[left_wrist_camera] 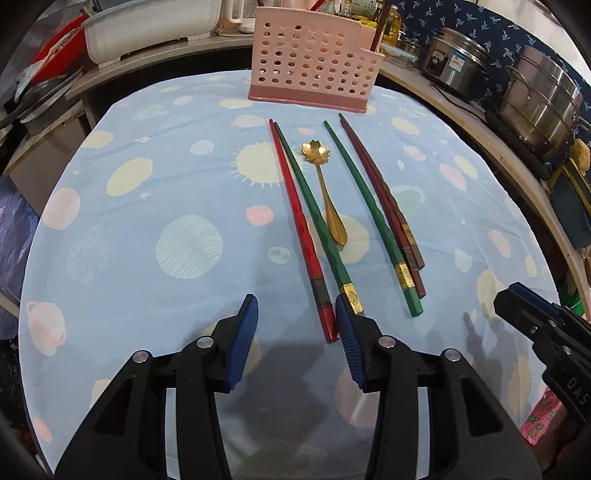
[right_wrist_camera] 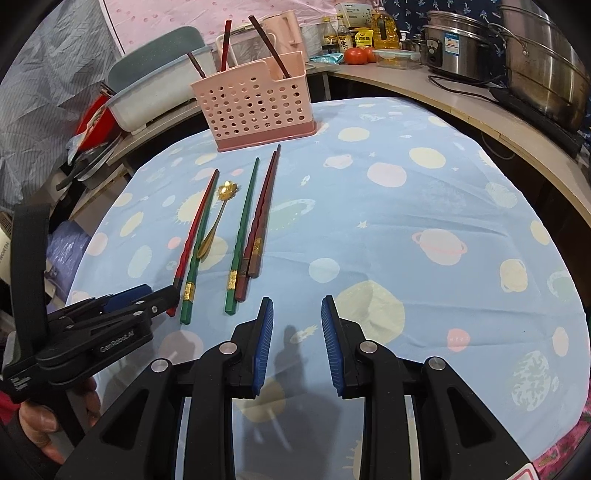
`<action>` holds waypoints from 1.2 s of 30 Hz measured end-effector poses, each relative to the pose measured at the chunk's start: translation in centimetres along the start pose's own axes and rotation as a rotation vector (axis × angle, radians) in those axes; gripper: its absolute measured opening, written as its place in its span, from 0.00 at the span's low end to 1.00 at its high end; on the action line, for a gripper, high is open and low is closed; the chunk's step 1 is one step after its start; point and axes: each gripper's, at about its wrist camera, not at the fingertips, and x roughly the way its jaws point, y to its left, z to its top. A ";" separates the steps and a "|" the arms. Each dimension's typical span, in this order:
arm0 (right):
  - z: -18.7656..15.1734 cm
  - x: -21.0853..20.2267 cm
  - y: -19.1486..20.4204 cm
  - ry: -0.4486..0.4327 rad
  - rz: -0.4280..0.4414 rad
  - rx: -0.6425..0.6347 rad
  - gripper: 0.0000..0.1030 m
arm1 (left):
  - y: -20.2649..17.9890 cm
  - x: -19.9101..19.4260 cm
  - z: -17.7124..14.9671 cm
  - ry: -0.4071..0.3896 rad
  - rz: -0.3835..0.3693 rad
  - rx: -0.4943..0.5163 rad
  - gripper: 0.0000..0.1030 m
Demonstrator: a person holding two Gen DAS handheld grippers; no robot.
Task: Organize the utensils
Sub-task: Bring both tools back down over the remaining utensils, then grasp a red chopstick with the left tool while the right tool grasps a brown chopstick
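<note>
A pink perforated utensil holder (left_wrist_camera: 312,61) (right_wrist_camera: 256,107) stands at the far side of the table with three chopsticks in it. On the cloth lie a red chopstick (left_wrist_camera: 299,225) (right_wrist_camera: 194,229), a green one (left_wrist_camera: 314,218) (right_wrist_camera: 197,254) beside it, a gold flower spoon (left_wrist_camera: 328,195) (right_wrist_camera: 216,221), another green chopstick (left_wrist_camera: 373,218) (right_wrist_camera: 242,236) and two dark red ones (left_wrist_camera: 384,199) (right_wrist_camera: 260,218). My left gripper (left_wrist_camera: 297,306) (right_wrist_camera: 162,295) is open just before the butt ends of the red and green pair. My right gripper (right_wrist_camera: 297,306) (left_wrist_camera: 511,295) is open and empty, to the right of the utensils.
The round table has a blue planet-print cloth (left_wrist_camera: 147,229) (right_wrist_camera: 406,206). Steel pots (left_wrist_camera: 543,99) (right_wrist_camera: 543,59) stand on a counter at the right. A white tub (left_wrist_camera: 147,29) (right_wrist_camera: 159,92) sits at the back left. Bottles and tomatoes (right_wrist_camera: 360,55) are behind the holder.
</note>
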 end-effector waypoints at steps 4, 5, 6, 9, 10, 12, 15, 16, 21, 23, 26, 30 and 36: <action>0.0 0.4 0.2 0.007 0.006 -0.004 0.26 | 0.5 -0.1 -0.1 -0.004 0.013 0.002 0.26; 0.0 0.5 0.3 0.008 0.006 -0.006 0.26 | 0.7 -0.1 0.0 -0.004 0.016 -0.003 0.18; 0.1 0.7 0.4 0.009 0.008 -0.009 0.26 | 1.2 -0.1 0.0 -0.002 0.014 -0.012 0.14; 0.7 1.6 0.9 0.010 0.012 -0.028 0.26 | 2.2 -0.1 0.1 0.001 0.005 -0.034 0.07; 0.9 1.8 1.1 0.007 0.013 -0.031 0.26 | 2.4 -0.2 0.1 0.000 0.007 -0.039 0.07; 1.5 2.5 1.5 0.003 0.020 -0.040 0.26 | 2.5 -0.1 0.1 -0.002 0.008 -0.039 0.07; 2.2 3.7 2.3 0.001 0.022 -0.062 0.23 | 2.4 0.0 0.2 -0.003 0.013 -0.033 0.07; 2.4 4.0 2.5 0.003 0.023 -0.067 0.23 | 2.4 0.0 0.2 -0.003 0.012 -0.033 0.07; 2.4 5.9 3.1 0.027 -0.003 -0.100 0.20 | 2.6 0.1 0.3 -0.003 0.005 -0.035 0.07; 2.2 5.9 3.0 0.029 0.001 -0.099 0.20 | 2.6 0.1 0.3 -0.005 0.003 -0.035 0.07; 1.9 6.1 3.3 0.038 0.003 -0.112 0.20 | 2.7 0.3 0.4 -0.006 0.000 -0.039 0.07; 2.2 6.6 4.0 0.038 -0.004 -0.132 0.20 | 2.8 0.4 0.6 -0.004 -0.010 -0.047 0.08; 2.8 7.4 4.1 0.029 -0.015 -0.137 0.09 | 3.0 0.4 0.7 -0.005 -0.021 -0.053 0.07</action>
